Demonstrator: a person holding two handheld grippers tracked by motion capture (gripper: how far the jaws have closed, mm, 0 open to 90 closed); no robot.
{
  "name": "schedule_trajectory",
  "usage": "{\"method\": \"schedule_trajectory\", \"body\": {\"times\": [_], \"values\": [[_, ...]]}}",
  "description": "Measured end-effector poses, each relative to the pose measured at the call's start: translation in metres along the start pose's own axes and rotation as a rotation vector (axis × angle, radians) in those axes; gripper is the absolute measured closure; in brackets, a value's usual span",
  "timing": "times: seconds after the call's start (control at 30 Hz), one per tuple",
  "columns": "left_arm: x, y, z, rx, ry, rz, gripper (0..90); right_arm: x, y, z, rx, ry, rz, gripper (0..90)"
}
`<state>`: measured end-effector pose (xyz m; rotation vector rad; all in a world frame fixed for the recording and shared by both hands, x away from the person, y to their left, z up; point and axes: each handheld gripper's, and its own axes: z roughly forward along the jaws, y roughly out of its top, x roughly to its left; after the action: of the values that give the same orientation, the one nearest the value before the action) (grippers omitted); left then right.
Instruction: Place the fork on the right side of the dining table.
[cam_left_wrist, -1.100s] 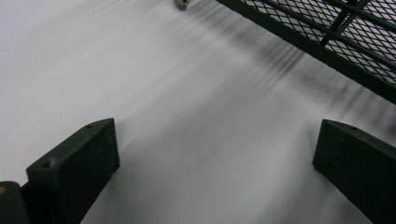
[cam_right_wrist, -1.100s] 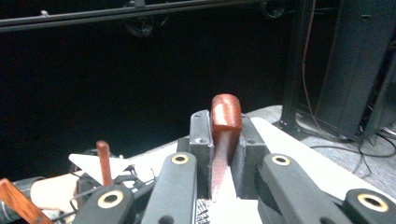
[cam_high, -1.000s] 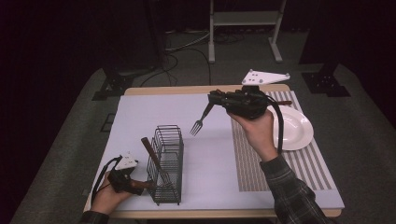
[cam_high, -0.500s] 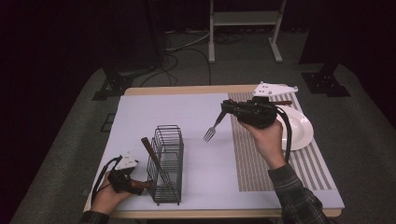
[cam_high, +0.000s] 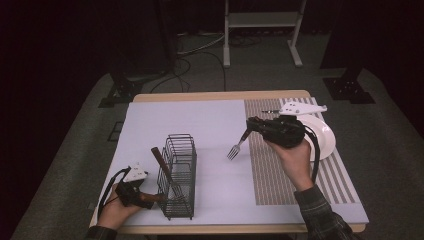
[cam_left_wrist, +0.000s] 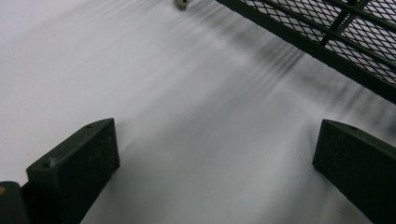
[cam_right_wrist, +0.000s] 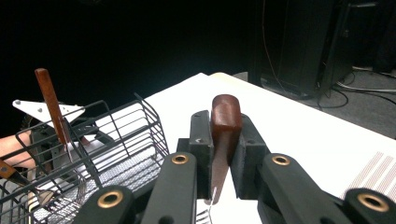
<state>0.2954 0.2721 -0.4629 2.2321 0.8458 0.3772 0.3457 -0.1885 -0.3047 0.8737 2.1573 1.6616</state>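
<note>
My right gripper (cam_high: 251, 126) is shut on the brown handle of a fork (cam_high: 235, 148), whose tines hang down over the white table surface (cam_high: 215, 120) beside the striped placemat (cam_high: 270, 175). The right gripper view has the handle (cam_right_wrist: 226, 120) clamped between the pads of the right gripper (cam_right_wrist: 225, 140). A black wire basket (cam_high: 178, 175) stands at the near left with a wooden-handled utensil (cam_high: 161, 164) leaning in it. My left gripper (cam_high: 134, 190) rests by the basket's near left side. In the left gripper view its jaws (cam_left_wrist: 215, 163) are open, with nothing between them.
A white plate (cam_high: 324, 139) lies on the placement's far right, behind my right hand. The basket's mesh wall (cam_left_wrist: 327, 37) is close to the left gripper's upper right. The table's near edge runs just below the basket.
My right gripper has come down and to the right with the fork, from above the table's middle toward the placemat's left edge. The left gripper has stayed put.
</note>
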Motion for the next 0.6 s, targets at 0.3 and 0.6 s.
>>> {"method": "schedule_trajectory", "body": {"times": [0.3,0.6], "values": [[0.0,0.0,0.0,0.0,-0.001,-0.001,0.0,-0.006,-0.013,-0.013,0.011,-0.029,0.026,80.2],[0.0,0.0,0.0,-0.001,0.0,-0.002,0.0,-0.013,-0.024,-0.032,0.016,-0.07,0.054,80.1]]}}
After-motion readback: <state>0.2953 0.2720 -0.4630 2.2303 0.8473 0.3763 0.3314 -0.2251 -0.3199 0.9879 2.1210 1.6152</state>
